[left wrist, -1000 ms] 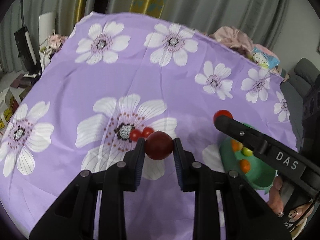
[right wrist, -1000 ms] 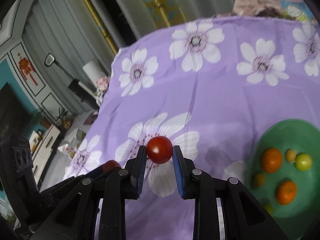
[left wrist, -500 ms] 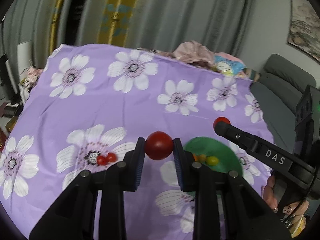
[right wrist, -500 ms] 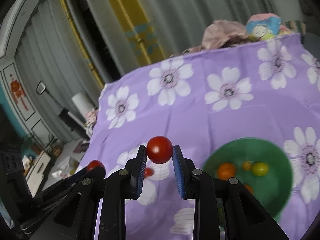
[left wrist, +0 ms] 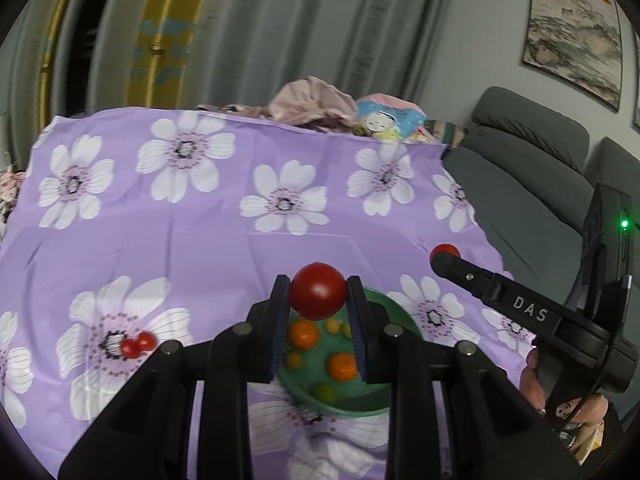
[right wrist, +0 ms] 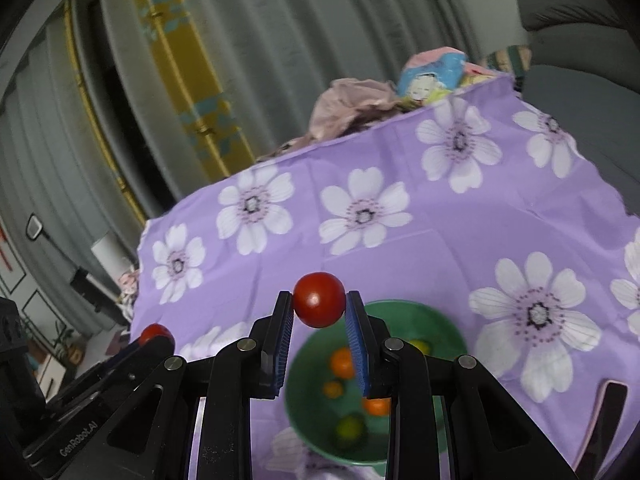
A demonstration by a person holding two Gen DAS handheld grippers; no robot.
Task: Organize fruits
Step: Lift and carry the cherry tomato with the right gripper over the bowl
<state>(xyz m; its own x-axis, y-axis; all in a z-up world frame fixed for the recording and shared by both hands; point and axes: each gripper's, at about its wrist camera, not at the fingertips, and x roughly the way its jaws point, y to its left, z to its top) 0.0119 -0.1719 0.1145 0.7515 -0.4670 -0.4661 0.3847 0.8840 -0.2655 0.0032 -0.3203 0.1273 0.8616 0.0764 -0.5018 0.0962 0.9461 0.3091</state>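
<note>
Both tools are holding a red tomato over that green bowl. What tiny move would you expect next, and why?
Probably lower the left tool slightly and release its tomato into the green bowl. It hangs just above the bowl's far rim, where orange and yellow fruits already lie. The right tool would likely follow.

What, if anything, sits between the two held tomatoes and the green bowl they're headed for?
Nothing visible. The left gripper is shut on a red tomato and the right gripper on another tomato. Below them the green bowl stands uncovered, with only small orange and yellow-green fruits inside.
</note>
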